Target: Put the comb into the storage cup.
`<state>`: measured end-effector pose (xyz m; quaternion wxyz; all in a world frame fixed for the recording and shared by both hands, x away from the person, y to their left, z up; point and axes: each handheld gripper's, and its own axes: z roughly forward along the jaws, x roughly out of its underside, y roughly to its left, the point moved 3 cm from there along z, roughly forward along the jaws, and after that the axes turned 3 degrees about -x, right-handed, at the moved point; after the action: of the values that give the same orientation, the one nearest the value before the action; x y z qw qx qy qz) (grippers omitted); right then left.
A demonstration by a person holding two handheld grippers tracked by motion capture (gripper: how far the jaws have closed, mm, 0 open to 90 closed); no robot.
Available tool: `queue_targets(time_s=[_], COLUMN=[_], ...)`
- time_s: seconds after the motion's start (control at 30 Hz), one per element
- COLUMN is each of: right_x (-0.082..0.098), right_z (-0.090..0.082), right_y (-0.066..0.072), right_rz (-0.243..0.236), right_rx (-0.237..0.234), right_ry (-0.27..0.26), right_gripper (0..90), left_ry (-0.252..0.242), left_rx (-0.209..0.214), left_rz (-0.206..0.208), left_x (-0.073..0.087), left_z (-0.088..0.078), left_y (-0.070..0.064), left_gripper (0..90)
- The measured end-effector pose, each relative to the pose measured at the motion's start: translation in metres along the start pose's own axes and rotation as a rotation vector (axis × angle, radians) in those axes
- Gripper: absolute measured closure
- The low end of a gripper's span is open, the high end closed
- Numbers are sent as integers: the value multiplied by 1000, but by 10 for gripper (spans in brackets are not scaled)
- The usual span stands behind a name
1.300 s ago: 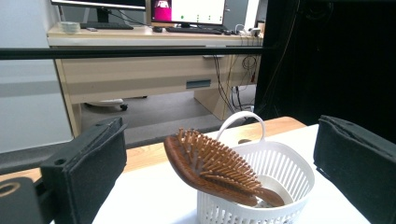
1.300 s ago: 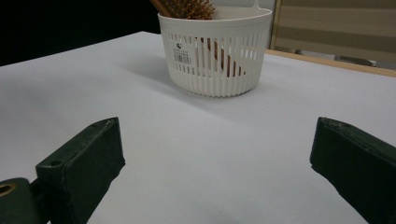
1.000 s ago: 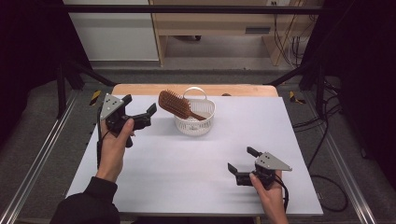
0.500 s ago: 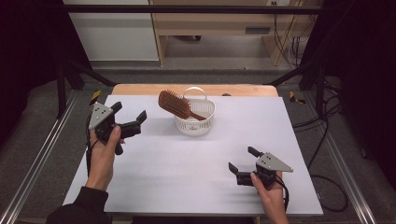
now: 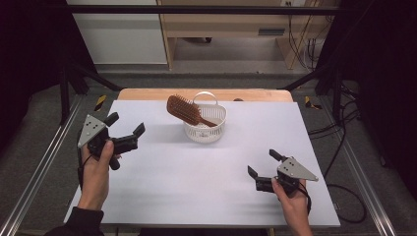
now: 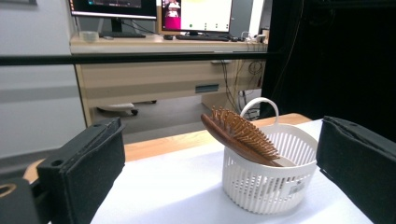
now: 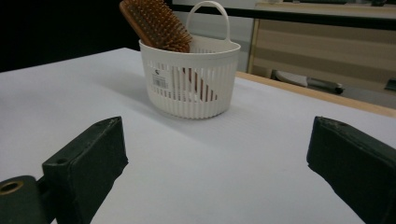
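Note:
A white slatted basket (image 5: 205, 129) with a loop handle stands at the back middle of the white table. A brown wooden hairbrush (image 5: 183, 109) leans in it, handle down, its head sticking out over the left rim. The basket (image 6: 267, 173) and the brush (image 6: 238, 134) appear between the left jaws, and again as basket (image 7: 189, 84) and brush (image 7: 154, 24) ahead of the right jaws. My left gripper (image 5: 126, 126) hovers open at the table's left, apart from the basket. My right gripper (image 5: 263, 163) rests open near the front right, holding nothing.
The white table top (image 5: 206, 182) has free room in front of the basket. A wooden strip (image 5: 147, 94) runs along its far edge. Metal rails (image 5: 39, 172) flank both sides. A desk with monitors (image 6: 187, 18) stands behind the table.
My left gripper has drawn back left and toward the front, away from the basket and brush. The right gripper has stayed put.

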<state>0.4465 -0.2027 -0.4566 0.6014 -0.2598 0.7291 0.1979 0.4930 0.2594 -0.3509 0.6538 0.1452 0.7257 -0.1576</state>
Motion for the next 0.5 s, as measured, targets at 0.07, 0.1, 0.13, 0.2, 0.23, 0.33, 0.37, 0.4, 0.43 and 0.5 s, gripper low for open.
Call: queue_targets(time_s=[0.07,0.1,0.13,0.2,0.23,0.33,0.37,0.4,0.43,0.5], right_x=[-2,-2,-3,-3,-3,-4,-4,-4,-4,-3], right_z=[-4,-5,-6,-8,-9,-13,-15,-15,-17,-18], right_y=[-4,-6,-8,-12,-15,-20,-21,-22,-23,-24], right_rz=[24,29,29,33,33,37,42,36,34,32], right_rx=[0,4,13,24,33,47,51,56,56,55], right_ry=[-15,-21,-23,-25,-25,-39,-40,-42,-44,-43], right_gripper=[46,46,45,42,40,41,39,39,37,32], left_ry=[-7,-16,-19,-28,-29,-41,-42,-50,-51,-51], left_rx=[-2,-1,2,3,4,-11,-15,-21,-23,-26], left_rz=[-5,-4,-1,4,9,8,8,10,11,14], left_x=[0,-1,-2,-3,-4,-5,-5,-5,-4,-3], left_z=[-4,-7,-10,-15,-18,-27,-30,-34,-37,-42], left_y=[2,2,3,5,7,12,14,16,17,19], left_gripper=[16,16,12,12,12,12,12,12,12,11])
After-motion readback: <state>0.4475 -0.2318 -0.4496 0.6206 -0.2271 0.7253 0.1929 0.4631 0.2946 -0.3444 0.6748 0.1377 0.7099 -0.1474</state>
